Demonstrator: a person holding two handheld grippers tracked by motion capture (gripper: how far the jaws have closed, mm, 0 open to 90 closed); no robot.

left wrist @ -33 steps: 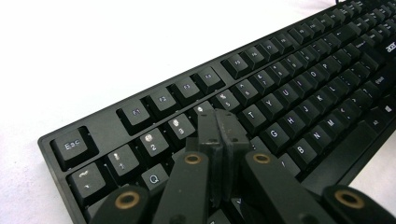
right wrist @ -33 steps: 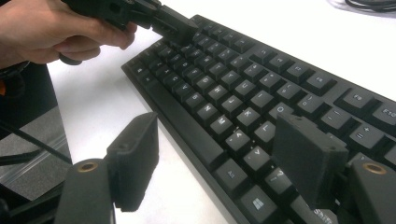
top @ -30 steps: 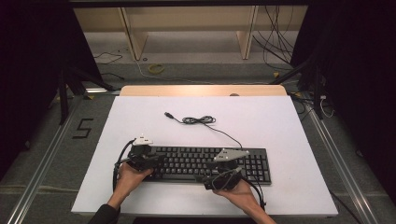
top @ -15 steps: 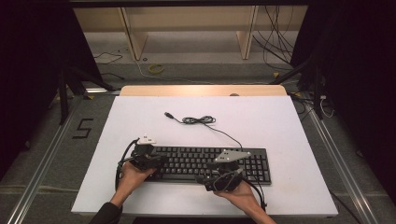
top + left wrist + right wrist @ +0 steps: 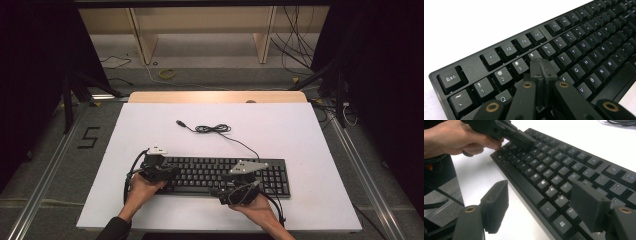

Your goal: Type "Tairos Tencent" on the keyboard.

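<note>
Keyboard (image 5: 220,175) sat near the table's (image 5: 310,135) front edge, loads of room behind; left gripper (image 5: 541,65) pinched closed over keys, right gripper (image 5: 539,205) spread wide, empty.

high cam overhead; both gripper cams close on keyboard (image 5: 225,175).

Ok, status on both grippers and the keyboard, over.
Left gripper shut, tips over the number-row keys. Right gripper open at the front edge, holding nothing. Keyboard flat on the table; its cable lies behind, nothing in the way.
</note>
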